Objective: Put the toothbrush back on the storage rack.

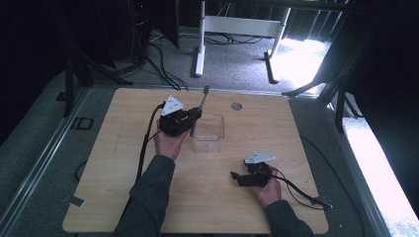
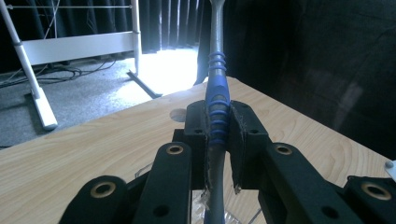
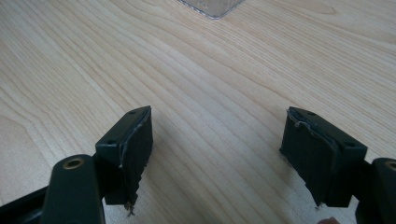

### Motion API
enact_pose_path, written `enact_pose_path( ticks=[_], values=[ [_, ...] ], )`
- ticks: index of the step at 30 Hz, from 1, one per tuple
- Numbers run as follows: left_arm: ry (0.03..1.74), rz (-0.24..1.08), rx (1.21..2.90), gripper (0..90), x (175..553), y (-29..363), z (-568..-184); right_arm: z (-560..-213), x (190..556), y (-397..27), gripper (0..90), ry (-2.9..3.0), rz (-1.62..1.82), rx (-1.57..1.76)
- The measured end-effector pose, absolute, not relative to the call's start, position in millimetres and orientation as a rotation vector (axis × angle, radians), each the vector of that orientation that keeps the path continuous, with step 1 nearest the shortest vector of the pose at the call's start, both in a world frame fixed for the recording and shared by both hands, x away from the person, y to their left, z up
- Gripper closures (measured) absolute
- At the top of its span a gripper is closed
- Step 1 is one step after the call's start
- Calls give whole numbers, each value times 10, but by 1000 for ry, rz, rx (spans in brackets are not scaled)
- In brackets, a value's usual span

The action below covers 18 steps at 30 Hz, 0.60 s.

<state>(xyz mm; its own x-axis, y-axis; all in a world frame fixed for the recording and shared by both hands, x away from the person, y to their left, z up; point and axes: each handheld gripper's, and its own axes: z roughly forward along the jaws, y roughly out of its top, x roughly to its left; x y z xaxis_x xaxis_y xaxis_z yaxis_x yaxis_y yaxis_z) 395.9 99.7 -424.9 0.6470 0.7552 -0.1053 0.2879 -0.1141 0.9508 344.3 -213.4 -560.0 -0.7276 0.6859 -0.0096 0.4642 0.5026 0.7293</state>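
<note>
A toothbrush (image 1: 202, 104) with a grey and blue handle (image 2: 217, 100) points up and away over the table. My left gripper (image 1: 195, 114) is shut on its ribbed blue grip, both pads (image 2: 238, 135) pressing its sides. The brush's lower end reaches down toward a clear plastic box (image 1: 208, 133) just right of that gripper. My right gripper (image 1: 236, 178) rests low near the table's front right, open, with bare wood between its jaws (image 3: 217, 158). A corner of the clear box (image 3: 212, 7) lies ahead of it.
The wooden table (image 1: 118, 163) has a round grommet hole (image 1: 236, 106) near its far edge. Cables trail from both grippers over the front edge. A white desk frame (image 1: 237, 29) stands on the carpet beyond the table.
</note>
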Motion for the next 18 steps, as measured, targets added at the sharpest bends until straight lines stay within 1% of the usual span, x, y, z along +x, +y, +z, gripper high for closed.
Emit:
enact_pose_path(
  ticks=[18],
  values=[
    [864,504,1680,787,4024,916,-4299,-5601,3450,-2132,244,2452,1059,964]
  ],
)
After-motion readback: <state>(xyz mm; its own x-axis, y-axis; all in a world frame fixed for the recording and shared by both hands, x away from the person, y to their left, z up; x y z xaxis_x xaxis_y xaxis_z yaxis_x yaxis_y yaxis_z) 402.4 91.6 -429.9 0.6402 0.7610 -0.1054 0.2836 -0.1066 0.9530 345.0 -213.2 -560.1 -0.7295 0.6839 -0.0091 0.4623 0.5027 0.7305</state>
